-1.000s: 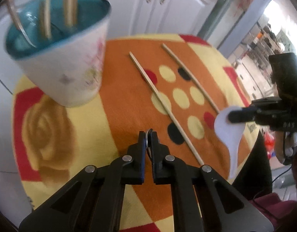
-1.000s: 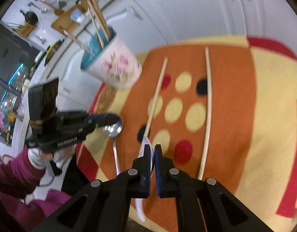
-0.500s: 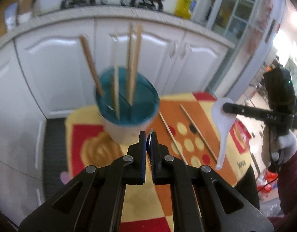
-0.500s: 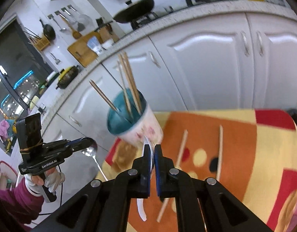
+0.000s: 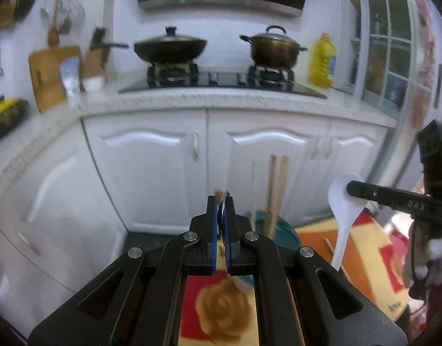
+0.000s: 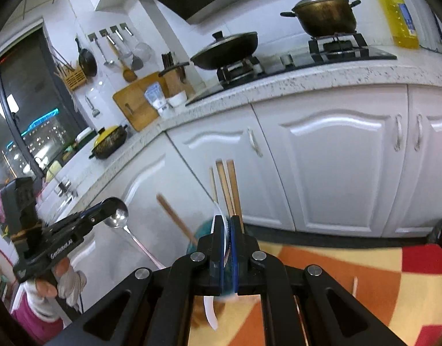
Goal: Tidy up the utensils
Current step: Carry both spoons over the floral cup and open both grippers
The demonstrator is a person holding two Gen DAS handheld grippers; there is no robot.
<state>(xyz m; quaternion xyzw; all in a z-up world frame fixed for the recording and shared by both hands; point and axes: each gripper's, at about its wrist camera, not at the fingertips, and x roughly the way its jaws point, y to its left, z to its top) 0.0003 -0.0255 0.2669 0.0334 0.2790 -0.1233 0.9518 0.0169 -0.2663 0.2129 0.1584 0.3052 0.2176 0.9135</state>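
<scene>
My left gripper (image 5: 220,201) is shut on a metal spoon (image 6: 118,216), held edge-on between its pads; in the right wrist view the spoon hangs handle down from it. My right gripper (image 6: 224,222) is shut on a white plastic spoon (image 5: 344,201), which hangs handle down in the left wrist view. Both are raised above the table. The teal-lined holder cup (image 5: 281,232) stands below and behind the jaws, mostly hidden, with several wooden chopsticks (image 5: 275,193) upright in it. Loose chopsticks (image 6: 355,287) lie on the patterned cloth.
The round table has an orange, yellow and red cloth (image 6: 350,268). White kitchen cabinets (image 5: 278,158) stand behind it. A stove with a wok (image 5: 170,47) and a pot (image 5: 274,47) sits on the counter above.
Both grippers have risen and tilted up from the table, each still holding its spoon. The view now shows the counter and stove; the cup has dropped low behind the jaws.
</scene>
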